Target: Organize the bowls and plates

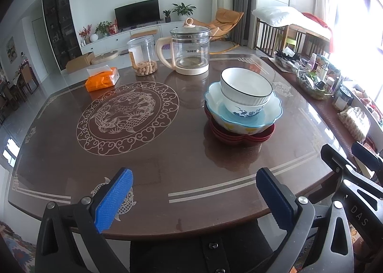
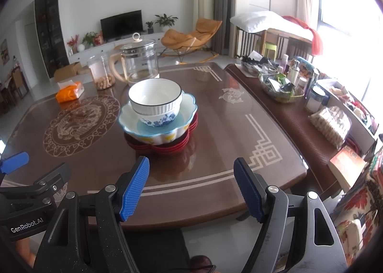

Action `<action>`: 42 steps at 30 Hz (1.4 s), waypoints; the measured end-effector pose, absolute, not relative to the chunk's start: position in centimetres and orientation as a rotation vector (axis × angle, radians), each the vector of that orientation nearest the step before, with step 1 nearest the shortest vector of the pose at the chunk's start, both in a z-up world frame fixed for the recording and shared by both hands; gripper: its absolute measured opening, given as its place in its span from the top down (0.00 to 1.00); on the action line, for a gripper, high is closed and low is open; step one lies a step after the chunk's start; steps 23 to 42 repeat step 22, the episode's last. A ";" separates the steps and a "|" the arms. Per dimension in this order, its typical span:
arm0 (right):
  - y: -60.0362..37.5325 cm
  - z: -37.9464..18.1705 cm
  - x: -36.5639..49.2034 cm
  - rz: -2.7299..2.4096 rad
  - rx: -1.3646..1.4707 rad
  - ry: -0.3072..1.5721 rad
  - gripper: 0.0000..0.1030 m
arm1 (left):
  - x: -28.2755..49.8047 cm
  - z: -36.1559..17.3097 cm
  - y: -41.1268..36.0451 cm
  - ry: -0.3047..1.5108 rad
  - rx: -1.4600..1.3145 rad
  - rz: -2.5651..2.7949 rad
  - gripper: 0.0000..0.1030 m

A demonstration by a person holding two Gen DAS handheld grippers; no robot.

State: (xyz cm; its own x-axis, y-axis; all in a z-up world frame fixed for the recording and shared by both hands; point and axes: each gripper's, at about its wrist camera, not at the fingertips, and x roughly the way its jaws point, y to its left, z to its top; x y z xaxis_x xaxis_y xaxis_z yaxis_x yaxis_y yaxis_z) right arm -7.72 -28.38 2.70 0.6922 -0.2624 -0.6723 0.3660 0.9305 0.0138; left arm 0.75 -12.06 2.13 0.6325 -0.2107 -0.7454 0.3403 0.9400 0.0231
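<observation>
While the left wrist view looks down across the brown table [image 1: 167,153], the left gripper [image 1: 194,198] hangs over the near edge with its jaws spread wide and nothing between them. The dishes stand as one tower, right of the table's dragon medallion [image 1: 128,114]: a white ribbed bowl [image 1: 246,88] sits in a blue-flowered bowl [image 1: 249,110], which sits in a scalloped blue-rimmed bowl [image 1: 241,114], all on a stack of red plates [image 1: 239,137]. Behind it stand a glass kettle [image 1: 189,50], a snack jar [image 1: 142,56] and an orange tissue pack [image 1: 101,80], each apart from the tower.

From the right wrist view, the right gripper [image 2: 191,189] likewise hovers at the near edge, jaws wide and empty, with the tower just ahead and to the left. The white bowl leans slightly rather than sitting level.

I judge the stacking looks done or nearly so, and the risk lies in any further touch. A nudge to the leaning top bowl could slide it off its seat; a pinch on one thin rim could let glazed ware slip. Pushing the tower back could knock the kettle.
</observation>
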 end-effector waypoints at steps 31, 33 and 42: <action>-28.6 2.5 -7.9 -0.354 0.159 0.725 0.26 | 0.6 2.4 -12.1 0.818 0.170 -0.315 0.01; -28.6 2.5 -7.9 -0.354 0.159 0.725 0.26 | 0.6 2.4 -12.1 0.818 0.170 -0.315 0.01; -28.6 2.5 -7.9 -0.354 0.159 0.725 0.26 | 0.6 2.4 -12.1 0.818 0.170 -0.315 0.01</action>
